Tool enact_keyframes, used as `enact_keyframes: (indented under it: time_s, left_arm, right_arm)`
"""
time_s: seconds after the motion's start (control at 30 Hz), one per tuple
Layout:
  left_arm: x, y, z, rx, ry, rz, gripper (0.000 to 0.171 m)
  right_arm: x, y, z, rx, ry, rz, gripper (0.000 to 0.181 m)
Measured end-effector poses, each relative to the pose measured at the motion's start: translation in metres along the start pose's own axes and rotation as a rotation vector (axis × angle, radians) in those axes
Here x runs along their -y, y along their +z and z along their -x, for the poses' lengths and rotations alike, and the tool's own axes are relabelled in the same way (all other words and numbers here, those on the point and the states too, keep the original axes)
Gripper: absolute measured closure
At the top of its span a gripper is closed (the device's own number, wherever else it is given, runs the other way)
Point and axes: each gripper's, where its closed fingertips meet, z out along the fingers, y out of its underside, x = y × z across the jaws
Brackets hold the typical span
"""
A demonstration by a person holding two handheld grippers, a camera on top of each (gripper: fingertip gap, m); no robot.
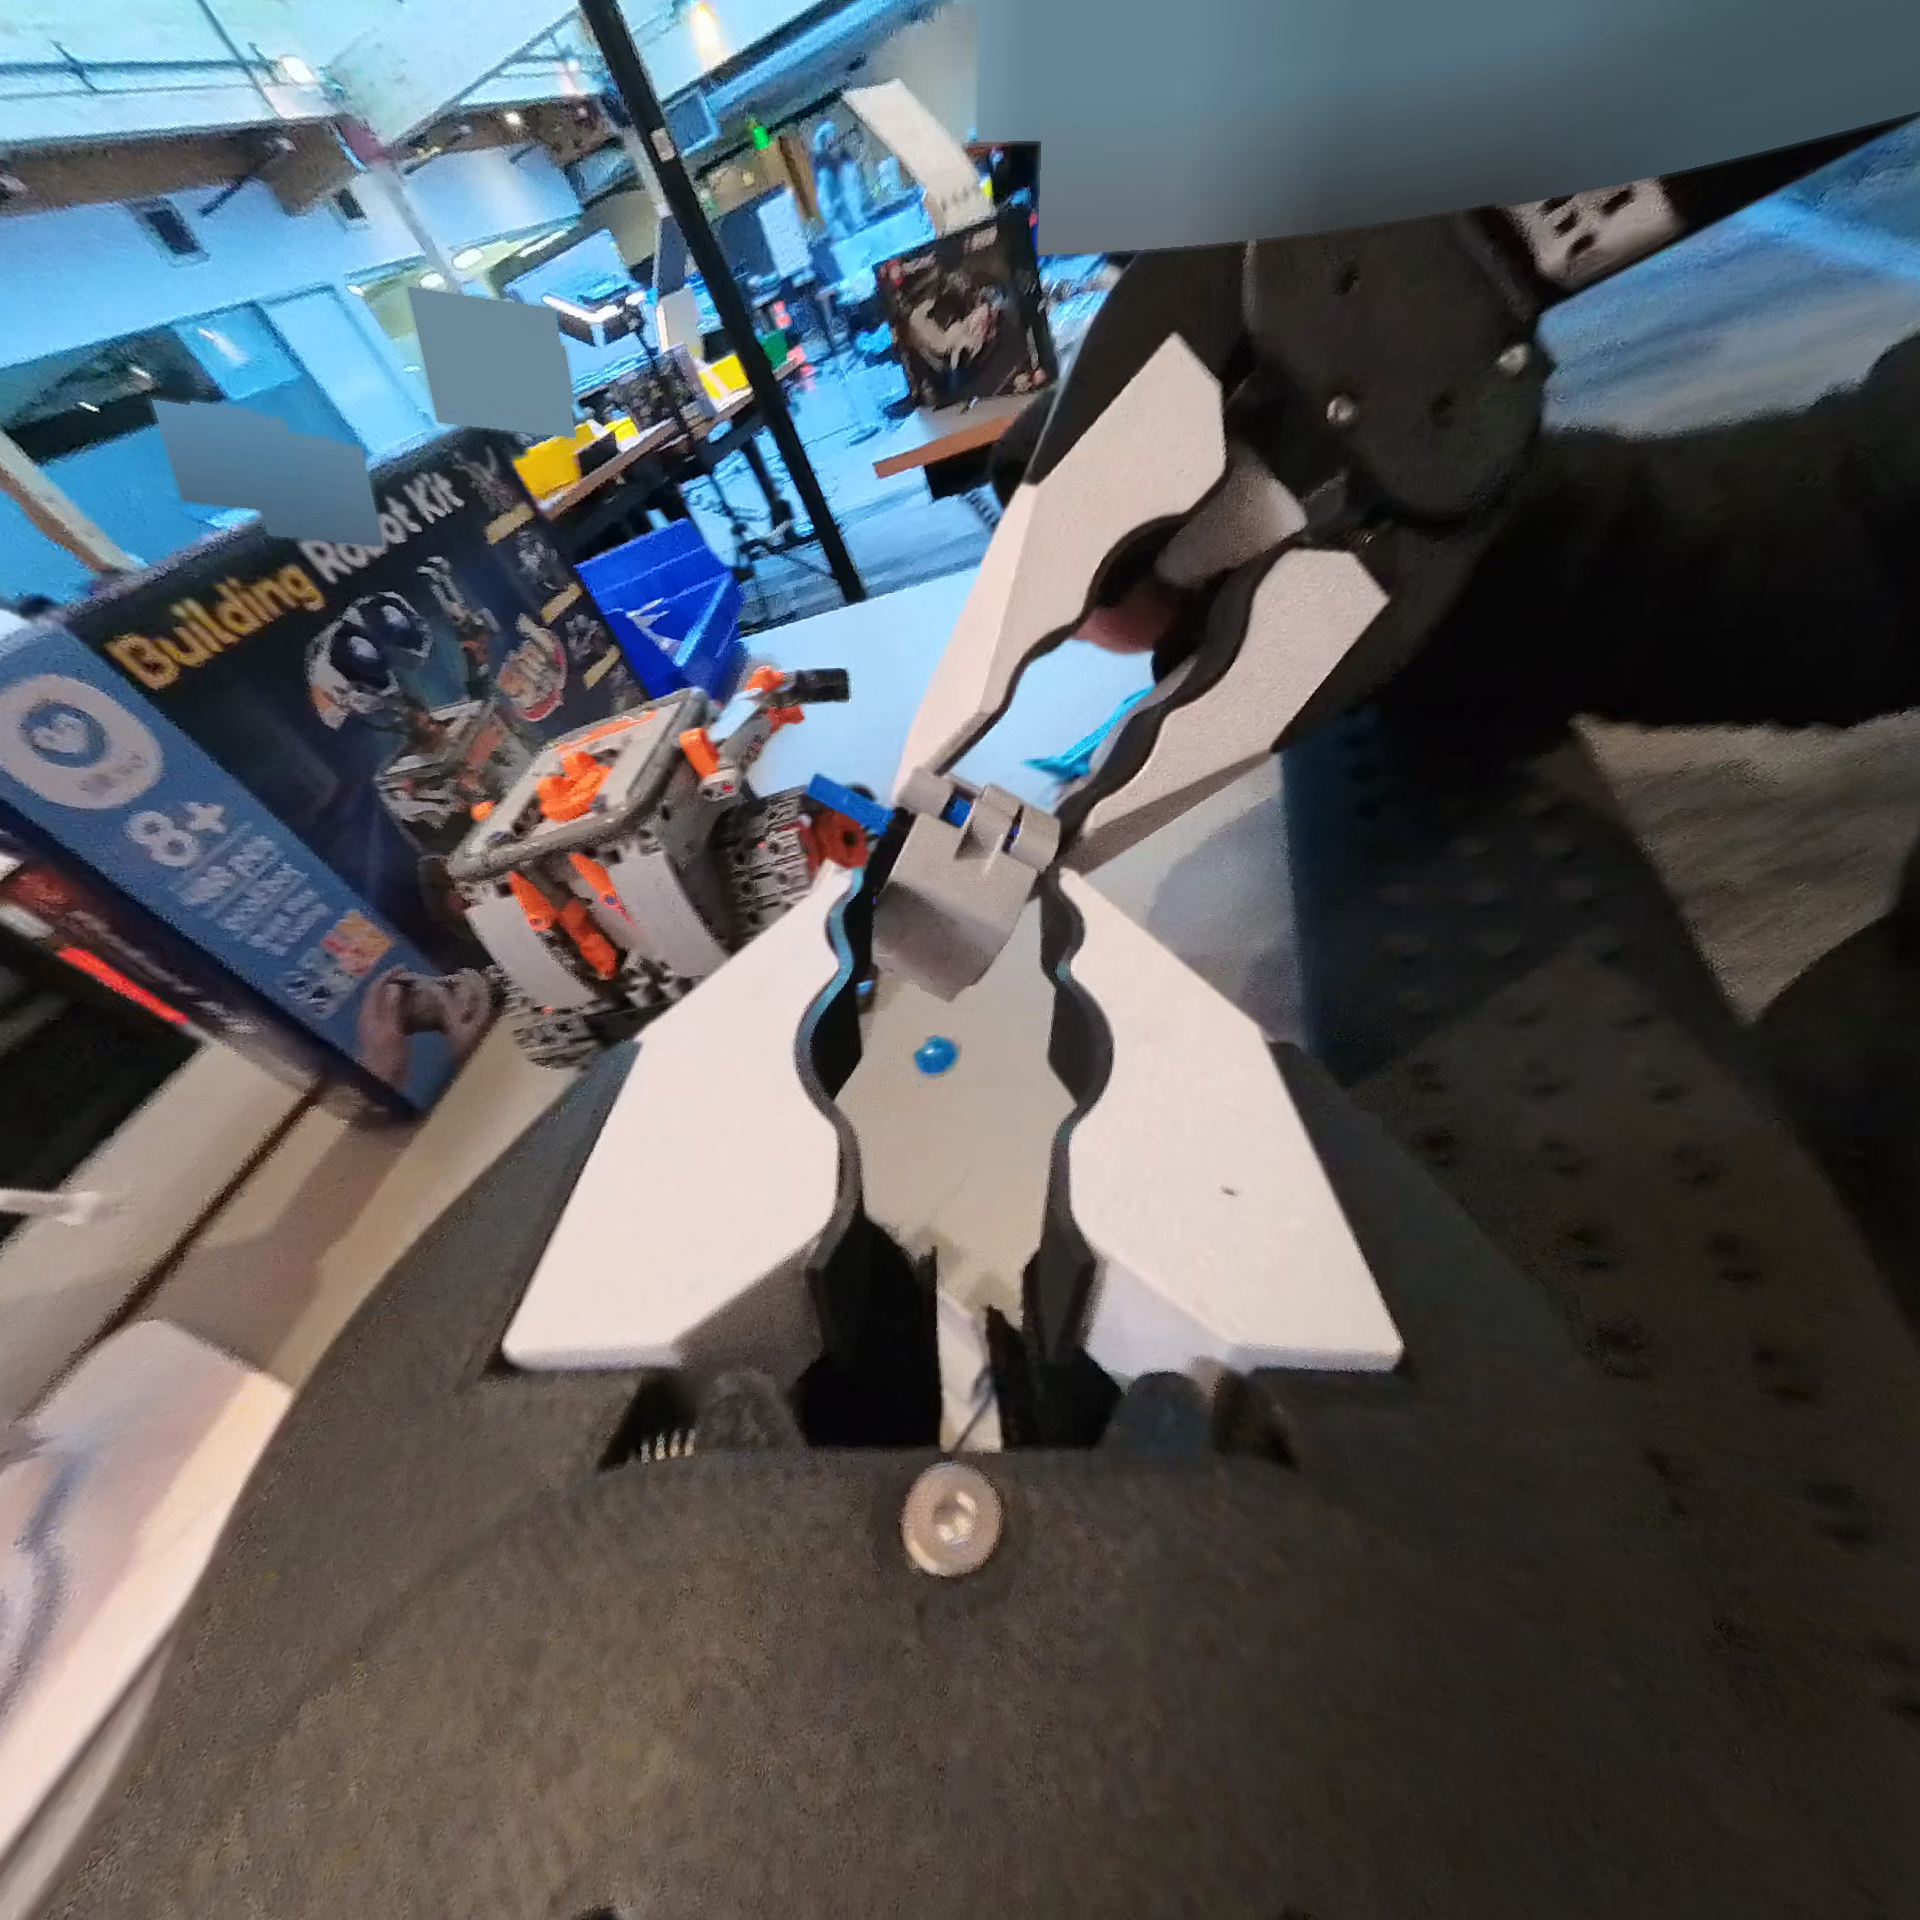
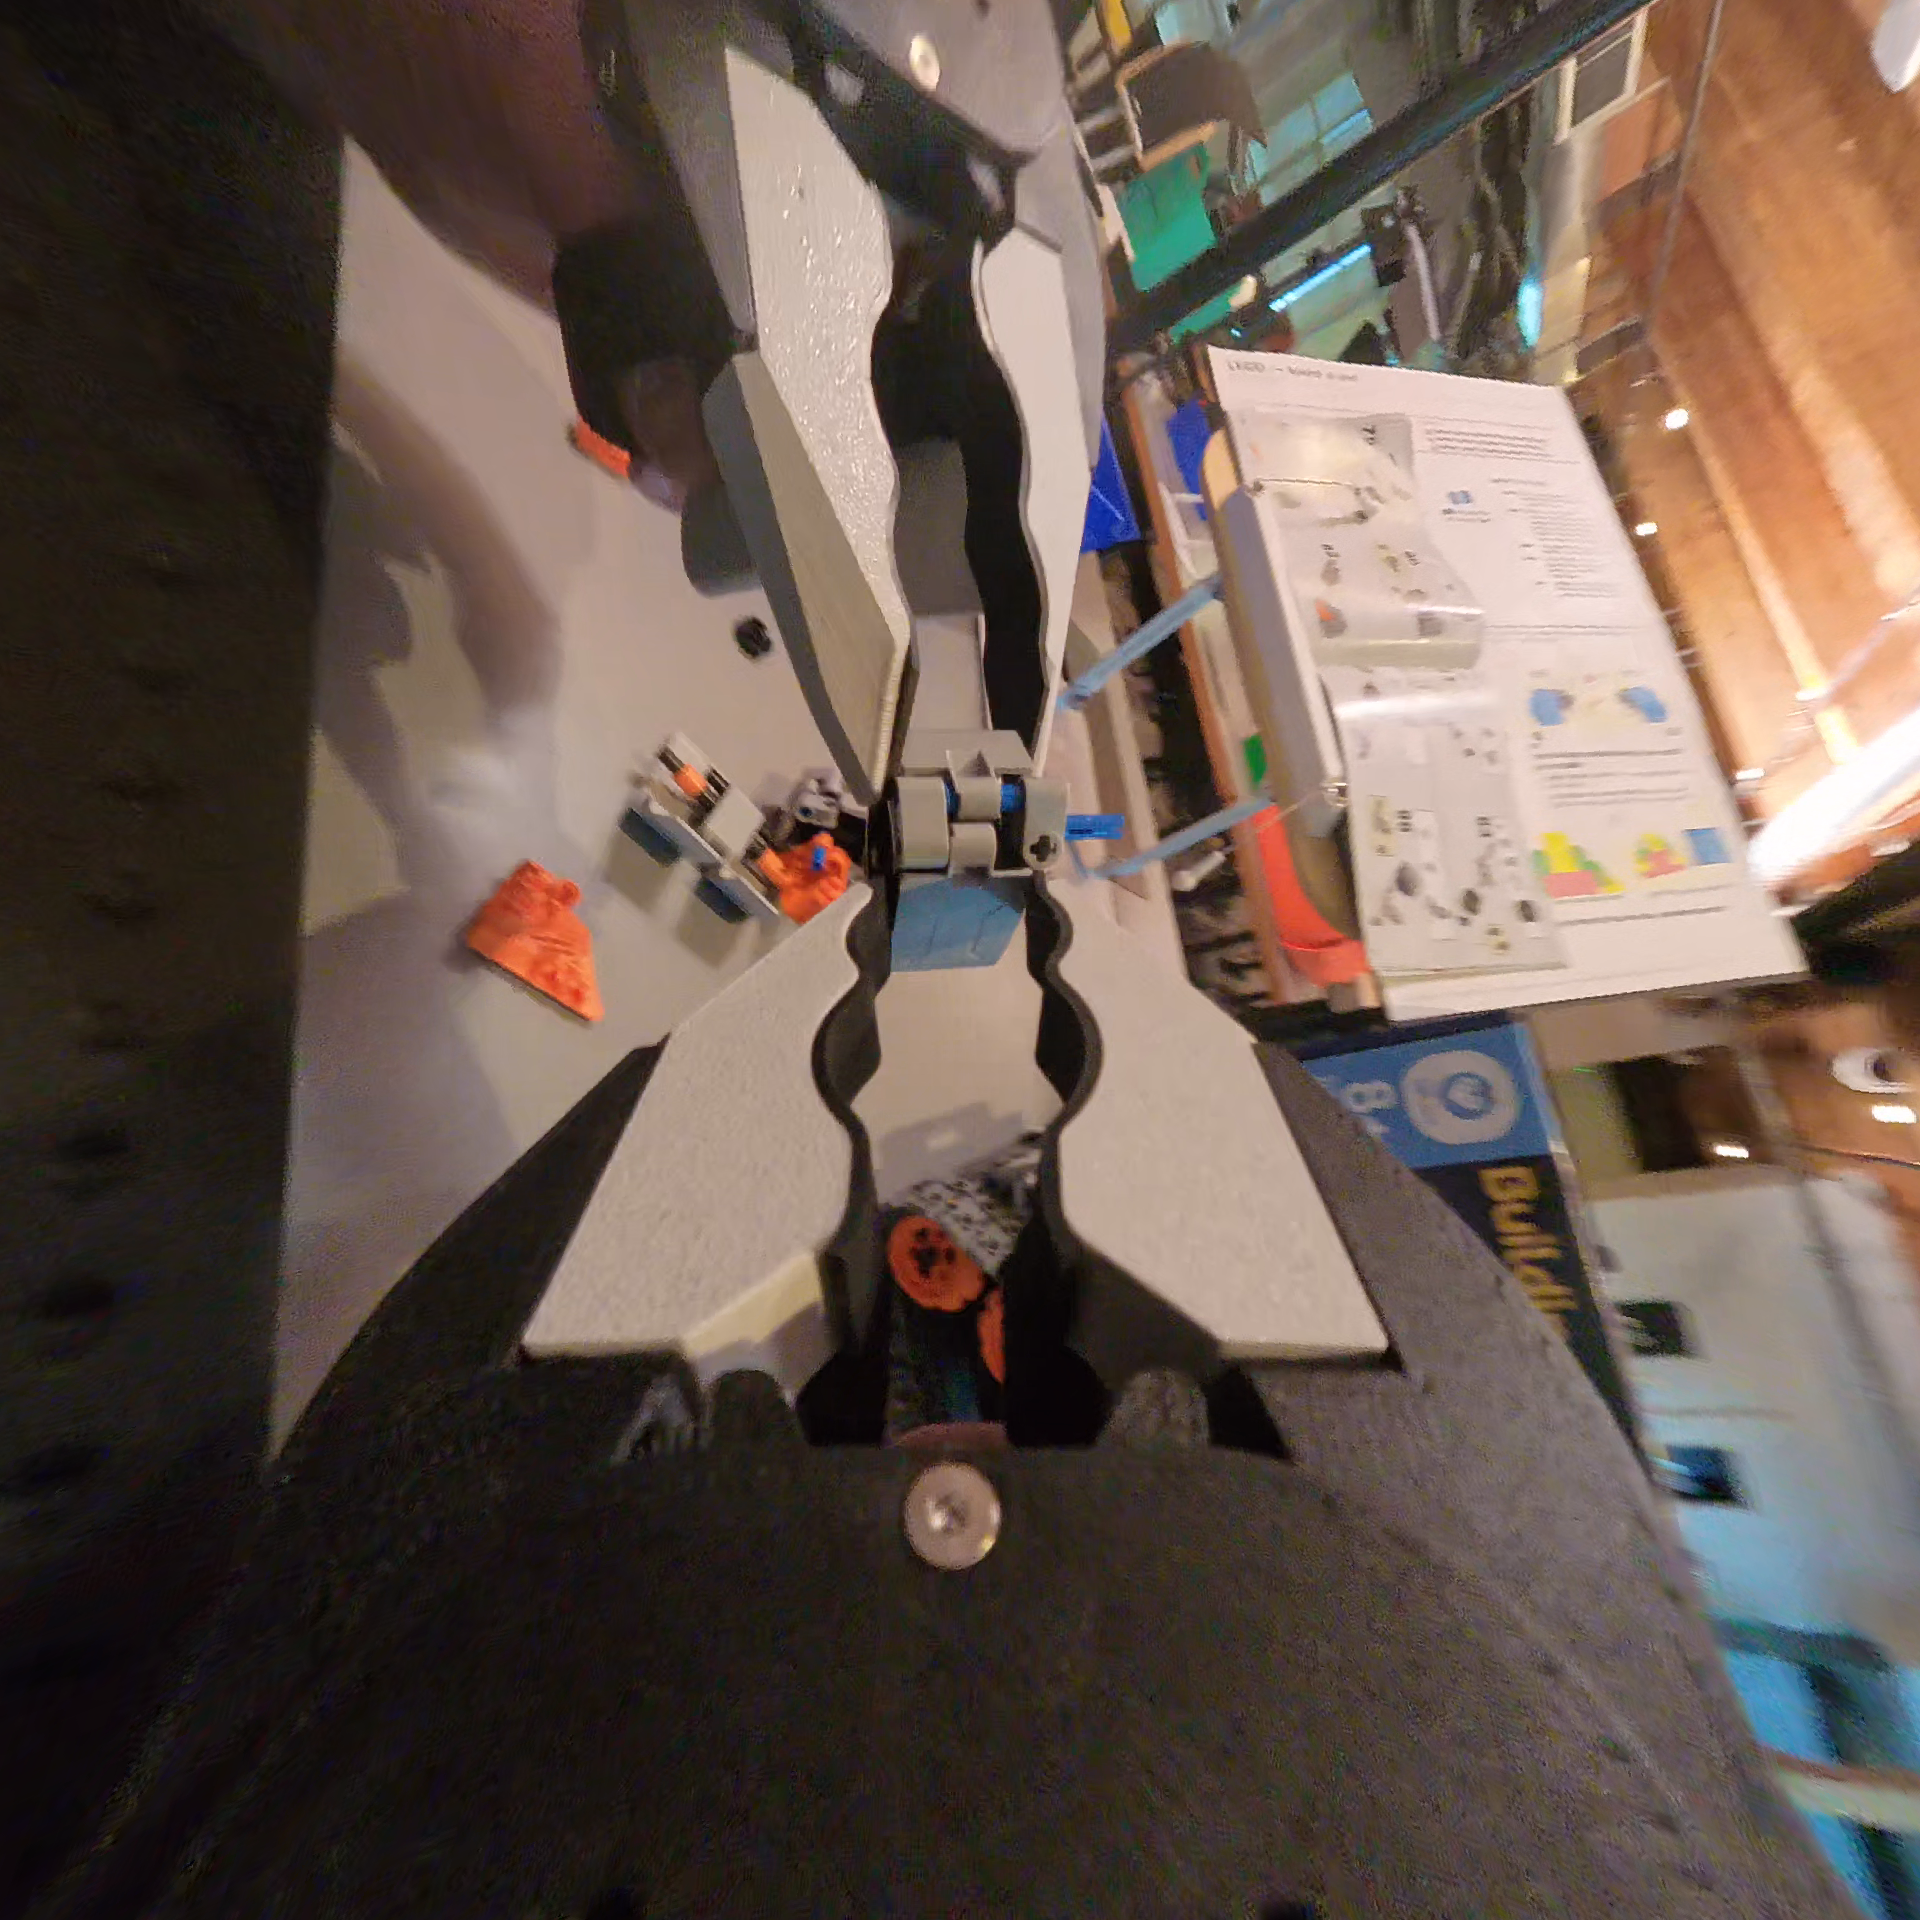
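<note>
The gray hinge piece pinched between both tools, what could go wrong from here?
1. Both the left tool and the right tool grip the small gray hinge piece only at their tips, so a twist might pop it loose.
2. Its blue pin sticks out one side and could slide free.
3. A dropped part might land among the orange pieces on the white table.

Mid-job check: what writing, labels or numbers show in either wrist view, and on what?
I don't quote wording; these bear it.
Dark blue kit box: large lettering on front, number badge on its side.
Open instruction booklet: small print, blurred.
Dark box far behind: too small to read.
Grey brick piece: none.
</note>
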Motion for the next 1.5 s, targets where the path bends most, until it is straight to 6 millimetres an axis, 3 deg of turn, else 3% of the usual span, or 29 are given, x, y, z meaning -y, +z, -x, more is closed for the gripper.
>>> enact_keyframes:
  time_s: [0.17,0.33,0.47,0.77,1.07,1.13,1.5]
  left_arm:
    - [0.004,-0.003,0.000,0.092,0.183,0.041,0.143]
    - [0.006,-0.002,-0.003,0.227,0.462,0.141,0.147]
    - [0.009,-0.003,-0.005,0.280,0.562,0.163,0.147]
    - [0.012,-0.003,-0.007,0.303,0.591,0.164,0.147]
    - [0.000,0.001,-0.007,0.263,0.544,0.218,0.139]
    - [-0.004,0.001,-0.004,0.282,0.563,0.253,0.146]
    - [-0.010,-0.003,-0.003,0.273,0.482,0.276,0.147]
  right_arm:
    - [0.005,-0.002,-0.005,-0.114,-0.164,0.014,0.158]
    - [0.008,-0.006,-0.004,-0.080,-0.127,-0.055,0.158]
    - [0.011,-0.008,-0.004,-0.057,-0.094,-0.101,0.156]
    - [0.010,-0.009,-0.002,0.009,-0.003,-0.165,0.157]
    - [0.004,-0.004,0.003,0.027,-0.010,-0.132,0.158]
    - [0.004,-0.003,0.006,0.032,-0.021,-0.126,0.158]
    - [0.004,0.003,0.008,0.038,0.019,-0.151,0.158]
